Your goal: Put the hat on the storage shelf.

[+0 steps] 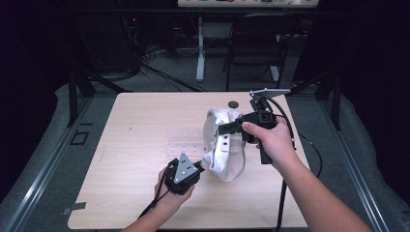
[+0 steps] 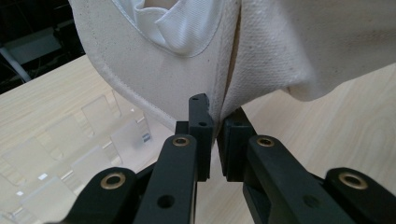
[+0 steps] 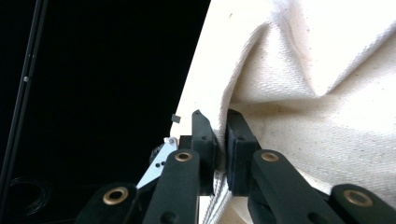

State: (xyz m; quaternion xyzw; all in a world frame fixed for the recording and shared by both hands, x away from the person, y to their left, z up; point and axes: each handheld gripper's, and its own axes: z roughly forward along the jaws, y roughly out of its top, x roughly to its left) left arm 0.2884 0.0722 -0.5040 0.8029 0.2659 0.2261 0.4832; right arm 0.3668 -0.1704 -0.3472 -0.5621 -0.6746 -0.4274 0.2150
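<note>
Desk: a pale wood-grain desk (image 1: 135, 145) takes up the middle of the high view, its near edge along the bottom of the frame.
Room: dark around the desk; grey floor with metal rails at the left and right edges, a black folding chair (image 1: 256, 43) at top centre, a white table leg (image 1: 200, 48) beside it, and loose cables at upper left.
Small disc: a dark round disc (image 1: 233, 104) lies on the desk near its far edge, just above the bag in the frame.
Clear tray: a transparent compartment tray (image 1: 186, 142) lies flat at the desk's centre, left of the bag; what its compartments hold cannot be told.
Bag: a cream canvas bag (image 1: 227, 154) sits right of centre in the high view, lifted and slack between the two tools, its lower end near the desk. In the left gripper view its mouth gapes at the top of the frame, showing a fold of white lining (image 2: 182, 28); other contents cannot be made out.
Left tool (image 2: 217, 135): at lower centre in the high view, jaws narrow and clamped on the bag's lower hem.
Right tool (image 3: 220, 135): right of centre in the high view, jaws narrow and pinching the bag's upper fabric edge.
</note>
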